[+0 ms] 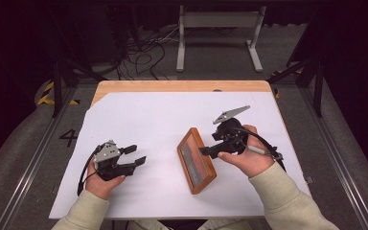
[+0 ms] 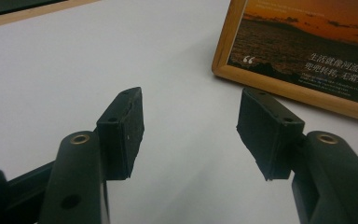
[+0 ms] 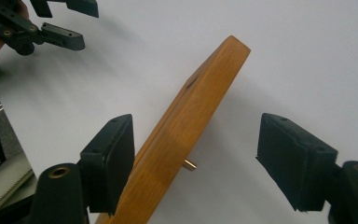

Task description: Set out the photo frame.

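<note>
The picture frame (image 1: pixel 196 160) is honey-orange wood around a dusky orange sunset print with white lettering; the table cover (image 1: pixel 143 124) is plain white.

A white sheet (image 1: pixel 143 124) covers nearly all of the wooden table (image 1: pixel 182 86), leaving a bare strip of wood along the far edge. Beyond the table, on the grey floor, stands a white metal frame (image 1: pixel 219 36) on two feet. To the left of that frame, black cables (image 1: pixel 143 52) lie tangled. Yellow-and-black tape (image 1: pixel 48 93) marks the floor left of the table.
</note>
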`<state>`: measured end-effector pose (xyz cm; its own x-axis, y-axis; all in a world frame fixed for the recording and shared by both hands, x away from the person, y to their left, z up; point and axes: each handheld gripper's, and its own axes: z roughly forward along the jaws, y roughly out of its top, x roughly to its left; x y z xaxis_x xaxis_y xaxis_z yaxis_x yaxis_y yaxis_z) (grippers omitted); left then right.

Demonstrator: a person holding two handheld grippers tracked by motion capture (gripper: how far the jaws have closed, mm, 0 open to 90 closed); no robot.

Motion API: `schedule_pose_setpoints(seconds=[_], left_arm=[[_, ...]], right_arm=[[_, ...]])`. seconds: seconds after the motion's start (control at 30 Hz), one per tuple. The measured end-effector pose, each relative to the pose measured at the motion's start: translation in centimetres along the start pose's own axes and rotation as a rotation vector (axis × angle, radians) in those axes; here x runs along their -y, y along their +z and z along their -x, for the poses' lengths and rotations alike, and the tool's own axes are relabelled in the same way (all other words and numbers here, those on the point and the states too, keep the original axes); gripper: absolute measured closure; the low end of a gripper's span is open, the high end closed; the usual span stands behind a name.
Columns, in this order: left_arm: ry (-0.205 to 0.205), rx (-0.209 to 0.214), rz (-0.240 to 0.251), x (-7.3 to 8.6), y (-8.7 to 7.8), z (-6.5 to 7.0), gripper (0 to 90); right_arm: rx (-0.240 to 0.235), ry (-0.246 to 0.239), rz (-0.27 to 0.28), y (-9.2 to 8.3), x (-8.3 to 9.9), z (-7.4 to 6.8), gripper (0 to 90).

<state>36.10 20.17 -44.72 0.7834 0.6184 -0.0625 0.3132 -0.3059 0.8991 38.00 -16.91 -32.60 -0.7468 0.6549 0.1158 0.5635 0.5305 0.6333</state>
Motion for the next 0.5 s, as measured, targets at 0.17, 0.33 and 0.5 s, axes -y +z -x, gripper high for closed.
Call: schedule_pose_setpoints(seconds=[0.17,0.33,0.5], left_arm=[[0.007,-0.003,-0.004,0.0,0.0,0.0,41.2],[0.003,-0.003,-0.010,0.1,0.0,0.1,41.2],[0.011,-0.004,-0.012,0.2,0.0,0.1,41.2]], right_arm=[[-0.010,0.027,-0.016,0.5,-0.3,-0.2,25.2],[-0.018,0.060,-0.073,1.5,-0.4,-0.7,25.7],[-0.026,0.082,-0.088,2.7,-0.4,-0.6,23.4]])
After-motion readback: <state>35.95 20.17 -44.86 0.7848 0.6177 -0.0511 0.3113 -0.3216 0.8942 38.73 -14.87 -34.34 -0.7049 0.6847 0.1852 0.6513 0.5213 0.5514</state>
